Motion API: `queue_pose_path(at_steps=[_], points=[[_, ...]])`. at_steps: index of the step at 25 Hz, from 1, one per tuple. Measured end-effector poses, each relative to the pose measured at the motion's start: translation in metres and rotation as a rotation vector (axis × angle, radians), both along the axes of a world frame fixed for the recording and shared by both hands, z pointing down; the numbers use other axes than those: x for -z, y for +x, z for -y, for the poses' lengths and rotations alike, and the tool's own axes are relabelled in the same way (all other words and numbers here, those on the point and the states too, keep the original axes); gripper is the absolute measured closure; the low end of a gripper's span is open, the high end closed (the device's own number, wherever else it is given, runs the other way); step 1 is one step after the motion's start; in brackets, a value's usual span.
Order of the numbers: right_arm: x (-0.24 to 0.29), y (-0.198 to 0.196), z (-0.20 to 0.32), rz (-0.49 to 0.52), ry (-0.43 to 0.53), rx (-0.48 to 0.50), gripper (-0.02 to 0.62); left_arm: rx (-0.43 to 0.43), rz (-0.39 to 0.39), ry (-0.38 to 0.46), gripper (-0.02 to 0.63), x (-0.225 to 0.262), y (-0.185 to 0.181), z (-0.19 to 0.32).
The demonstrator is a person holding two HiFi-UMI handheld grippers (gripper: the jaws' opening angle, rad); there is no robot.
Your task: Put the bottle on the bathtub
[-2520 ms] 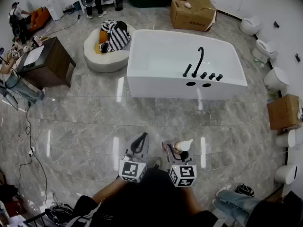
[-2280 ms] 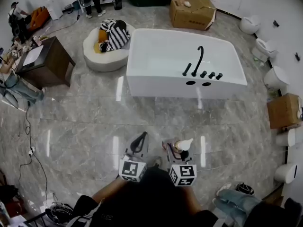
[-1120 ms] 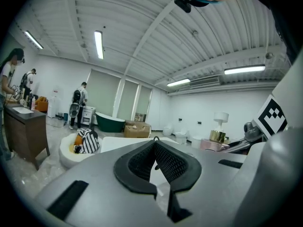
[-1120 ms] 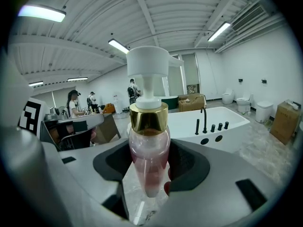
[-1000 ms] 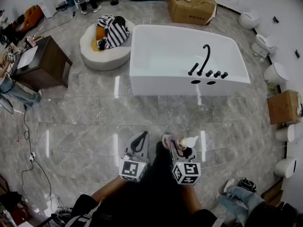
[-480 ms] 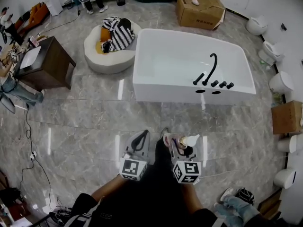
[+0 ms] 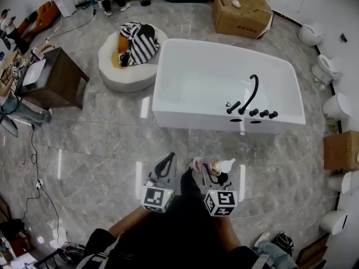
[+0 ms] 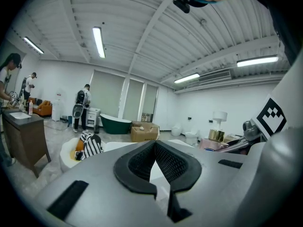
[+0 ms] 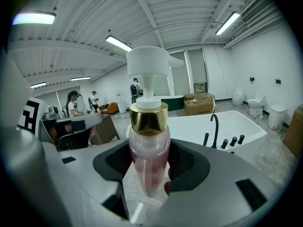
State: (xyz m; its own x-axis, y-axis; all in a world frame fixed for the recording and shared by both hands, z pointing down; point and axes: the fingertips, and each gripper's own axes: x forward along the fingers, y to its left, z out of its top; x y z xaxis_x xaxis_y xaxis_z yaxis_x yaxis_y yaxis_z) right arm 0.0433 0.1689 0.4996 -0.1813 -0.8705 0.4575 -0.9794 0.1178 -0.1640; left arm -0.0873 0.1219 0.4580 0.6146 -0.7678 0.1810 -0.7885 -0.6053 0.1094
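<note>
The white bathtub (image 7: 174, 114) stands ahead on the grey marble floor, a black faucet (image 7: 253, 92) and knobs on its near right rim. My right gripper (image 7: 210, 169) is shut on a pink pump bottle (image 7: 220, 167) with a gold collar and white pump head. In the right gripper view the bottle (image 9: 149, 161) stands upright between the jaws of the right gripper (image 9: 150, 176), with the bathtub (image 9: 236, 123) beyond it. My left gripper (image 7: 165, 168) hangs beside it, shut and empty; in its own view the left gripper (image 8: 155, 144) has its pads pressed together.
A round white pouf (image 7: 130, 66) with striped cloth sits left of the tub. A dark wooden cabinet (image 7: 54, 78) stands further left. Cardboard boxes (image 7: 242, 8) lie behind the tub, toilets (image 7: 338, 104) line the right wall, and cables (image 7: 33, 150) trail on the left floor.
The bathtub has come nearer and sits lower in the head view. Both grippers keep the same pose, the right one still holding the bottle.
</note>
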Motion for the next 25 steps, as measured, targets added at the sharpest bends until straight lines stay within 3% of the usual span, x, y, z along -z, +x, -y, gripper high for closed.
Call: queue_pose_path(at_steps=[14, 25], points=[[-0.009, 0.083, 0.101, -0.002, -0.002, 0.1, 0.376, 0.07, 0.031, 0.013, 0.589, 0.006, 0.084, 0.08], [-0.027, 0.094, 0.156, -0.003, -0.045, 0.108, 0.376, 0.094, 0.005, 0.004, 0.589, -0.001, 0.095, 0.135]])
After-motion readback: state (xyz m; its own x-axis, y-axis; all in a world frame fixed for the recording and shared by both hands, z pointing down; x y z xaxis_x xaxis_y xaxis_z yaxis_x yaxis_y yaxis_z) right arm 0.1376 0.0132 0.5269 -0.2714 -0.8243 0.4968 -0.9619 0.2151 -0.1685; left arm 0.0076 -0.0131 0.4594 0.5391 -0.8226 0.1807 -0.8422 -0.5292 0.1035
